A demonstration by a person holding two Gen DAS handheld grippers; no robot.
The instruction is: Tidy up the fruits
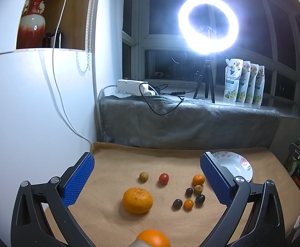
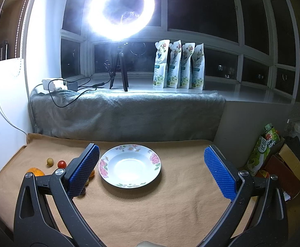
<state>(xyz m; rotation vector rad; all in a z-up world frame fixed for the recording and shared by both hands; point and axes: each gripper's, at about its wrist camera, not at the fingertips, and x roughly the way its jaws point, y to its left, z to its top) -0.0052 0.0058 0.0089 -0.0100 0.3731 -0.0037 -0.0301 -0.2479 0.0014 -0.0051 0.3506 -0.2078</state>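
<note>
Fruits lie on a tan cloth [image 1: 113, 222]. In the left wrist view I see a large orange [image 1: 137, 200], a red tomato [image 1: 163, 178], a tan longan [image 1: 143, 176], a small tangerine [image 1: 198, 179], dark grapes [image 1: 177, 203] and a kumquat [image 1: 188, 204]. Another orange [image 1: 153, 237] sits at the bottom edge. My left gripper [image 1: 147, 164] is open and empty above the fruits. A white floral plate [image 2: 130, 165] lies empty in the right wrist view. My right gripper [image 2: 151, 154] is open and empty, its jaws either side of the plate.
A grey blanket [image 2: 125, 115] drapes the sill behind the cloth. A ring light on a tripod [image 2: 121, 10], a power strip [image 1: 131, 86] with cables and several white pouches [image 2: 178, 65] stand on the sill. Boxes and bags [image 2: 273, 156] crowd the right side.
</note>
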